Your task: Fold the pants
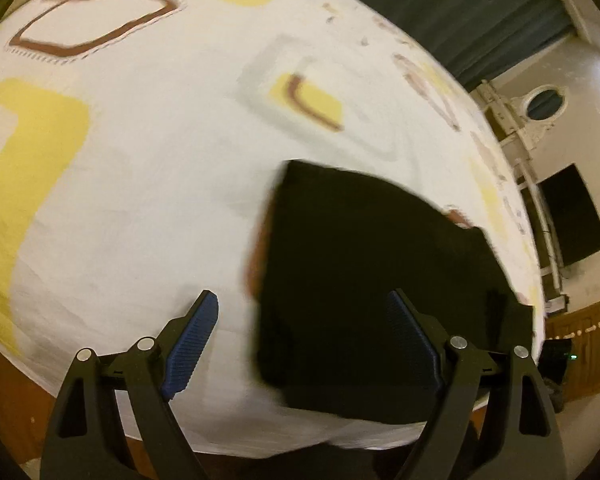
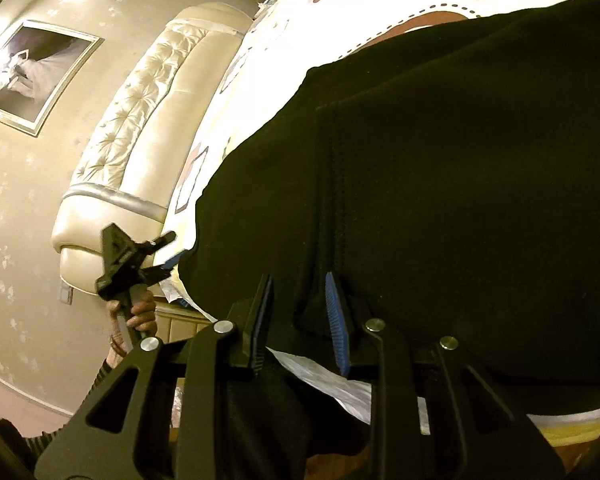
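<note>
A white bedsheet (image 1: 148, 200) printed with yellow and brown squares is being shown from the left wrist camera. The left gripper (image 1: 302, 344) is being held with its jaws wide apart and nothing between them. Its left blue pad (image 1: 192, 348) is hanging over bare sheet, while its right pad is lying over the black pants (image 1: 360, 280). Much open sheet is being left free to the left of and beyond the garment. The sheet's near edge is being seen just under the fingers.

From the right wrist camera, a hand (image 2: 138, 312) gripping the left tool is being seen at the left, before a tufted cream headboard (image 2: 140, 120). The right gripper (image 2: 300, 316) is being held narrowly open at the pants' near edge, with a raised fold of the dark cloth between the pads; whether it is pinched cannot be told. The pants are being shown as a plain, flat, black slab.
</note>
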The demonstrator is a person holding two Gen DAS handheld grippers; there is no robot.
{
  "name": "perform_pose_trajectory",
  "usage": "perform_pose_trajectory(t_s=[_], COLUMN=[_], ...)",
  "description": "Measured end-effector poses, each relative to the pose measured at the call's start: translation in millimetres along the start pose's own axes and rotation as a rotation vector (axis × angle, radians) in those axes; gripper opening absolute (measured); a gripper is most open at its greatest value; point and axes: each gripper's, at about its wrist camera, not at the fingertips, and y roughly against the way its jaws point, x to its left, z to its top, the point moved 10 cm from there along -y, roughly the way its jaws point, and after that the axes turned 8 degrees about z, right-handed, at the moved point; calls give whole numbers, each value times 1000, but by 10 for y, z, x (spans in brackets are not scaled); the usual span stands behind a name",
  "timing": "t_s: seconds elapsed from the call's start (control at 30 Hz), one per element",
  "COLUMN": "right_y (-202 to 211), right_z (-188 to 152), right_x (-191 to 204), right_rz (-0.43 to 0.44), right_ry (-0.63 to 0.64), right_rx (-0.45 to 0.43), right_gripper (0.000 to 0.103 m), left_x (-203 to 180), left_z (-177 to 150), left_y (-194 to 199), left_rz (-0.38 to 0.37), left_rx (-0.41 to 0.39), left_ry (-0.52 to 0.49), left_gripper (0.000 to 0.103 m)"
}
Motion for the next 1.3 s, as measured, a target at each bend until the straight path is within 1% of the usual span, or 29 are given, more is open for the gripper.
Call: perform_pose_trajectory(t_s=[0.03, 0.13, 0.23, 0.3, 0.4, 0.47, 0.53, 0.57, 0.6, 0.63, 0.67, 0.7, 0.73, 0.77, 0.8, 0.9, 1.03, 1.1, 1.2, 1.3], right_y=[11, 16, 16, 20, 30, 32, 40, 45, 38, 36, 30, 26, 20, 12, 10, 20, 130, 215, 343, 466], right_z=[3, -1, -5, -3, -10, -12, -11, -15, -18, -19, -24, -29, -32, -34, -33, 10, 107, 165, 240, 297], right_x=[-10, -9, -7, -12, -21, -14, 6, 24, 64, 96, 133, 165, 204, 237, 272, 333, 315, 269, 206, 187], right_rz=[1, 4, 8, 12, 12, 18, 38, 46, 49, 54, 57, 56, 50, 42, 28, -7, -72, -109, -129, -153], right_ry=[-1, -5, -8, -11, -11, -8, -3, 6, 17, 25, 35, 45, 59, 74, 92, 124, 147, 143, 129, 128], right_rx=[1, 0, -3, -5, -7, -9, -12, -13, -14, -17, -21, -23, -22, -19, -14, -23, -74, -101, -138, -170], right_gripper=[27, 27, 27, 27, 28, 30, 39, 41, 46, 52, 55, 60, 65, 66, 69, 74, 80, 80, 80, 80], left_x=[36, 16, -132, -299, -448, -531, -580, -610, -624, -614, -585, -579, -565, -543, -535, -543, -585, -651, -744, -934], left_z=[1, 41, 45, 14, -3, 3, 23, 27, 15, -11, -17, -21, -15, -12, -13, 1, 21, 46, 68, 103], left_y=[-25, -70, -133, -209, -287, -326, -351, -360, -372, -401, -439, -437, -433, -423, -417, -365, -240, -146, -22, 156], left_rz=[-14, -97, -187, -264, -285, -292, -296, -297, -300, -296, -284, -285, -283, -280, -280, -277, -242, -223, -211, -208], left_rx=[7, 15, 49, 78, 81, 83, 84, 87, 99, 121, 134, 132, 131, 132, 133, 122, 95, 79, 63, 35], left_ry=[3, 14, 12, 4, -21, -32, -34, -39, -39, -29, -16, -12, -10, -6, -2, 6, -21, -39, -51, -93], left_gripper=[83, 83, 83, 83, 83, 83, 82, 69, 47, 37, 34, 28, 25, 21, 18, 16, 15, 14, 14, 13])
